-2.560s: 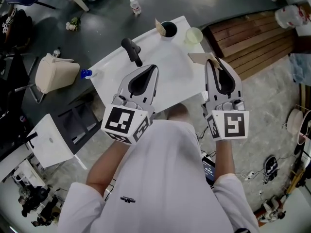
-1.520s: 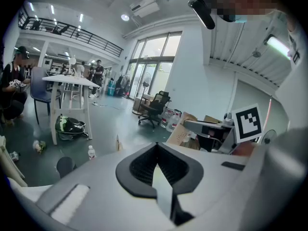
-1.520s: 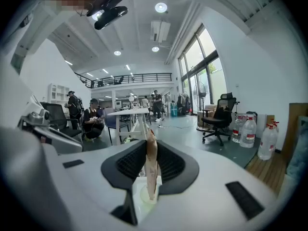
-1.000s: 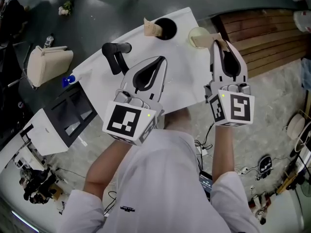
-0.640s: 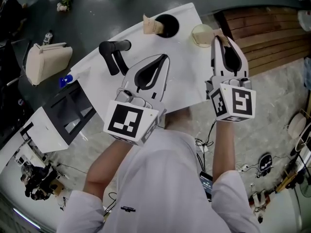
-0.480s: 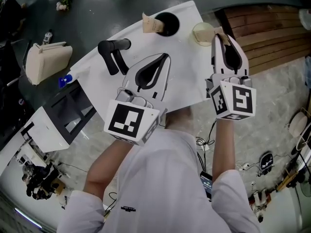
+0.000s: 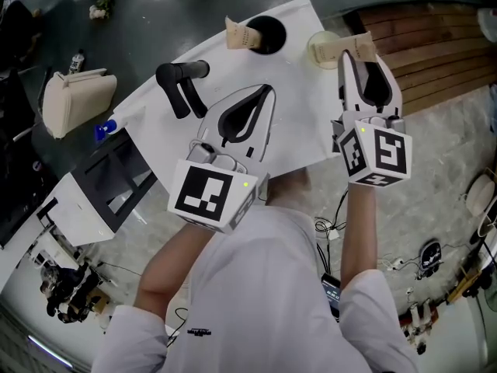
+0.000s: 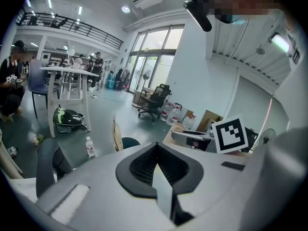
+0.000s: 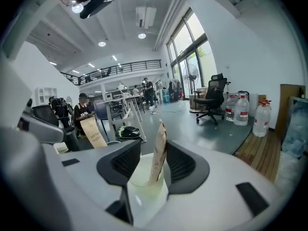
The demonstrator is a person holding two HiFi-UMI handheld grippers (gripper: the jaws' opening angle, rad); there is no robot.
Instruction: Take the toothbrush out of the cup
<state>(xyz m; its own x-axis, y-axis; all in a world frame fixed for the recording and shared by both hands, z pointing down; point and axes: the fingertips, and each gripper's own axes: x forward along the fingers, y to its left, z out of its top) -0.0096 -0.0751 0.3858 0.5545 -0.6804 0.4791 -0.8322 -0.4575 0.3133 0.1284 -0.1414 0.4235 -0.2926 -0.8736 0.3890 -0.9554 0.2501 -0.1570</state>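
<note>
A pale translucent cup [image 7: 317, 53] stands near the white table's [image 7: 299, 127] far right edge. In it stands a toothbrush in a brown paper packet [image 7: 349, 46]. My right gripper [image 7: 362, 54] reaches over this cup with the packet between its jaws. In the right gripper view the jaws are opening. The packet [image 9: 158, 150] leans by the right pad, with a gap on its left, above the cup [image 9: 144, 189]. My left gripper [image 7: 269, 90] hovers over the table's middle, shut and empty. Its tips [image 8: 155, 146] meet.
A black cup [image 7: 271, 33] with a second paper packet [image 7: 238, 35] stands at the table's far edge. A black handled tool [image 7: 180, 85] lies at the left. A beige bag [image 7: 74, 103] sits on the floor; wooden planks [image 7: 435, 49] lie to the right.
The right gripper's jaws have spread apart around the packet, which now stands in the pale cup. The left gripper has stayed where it was.
</note>
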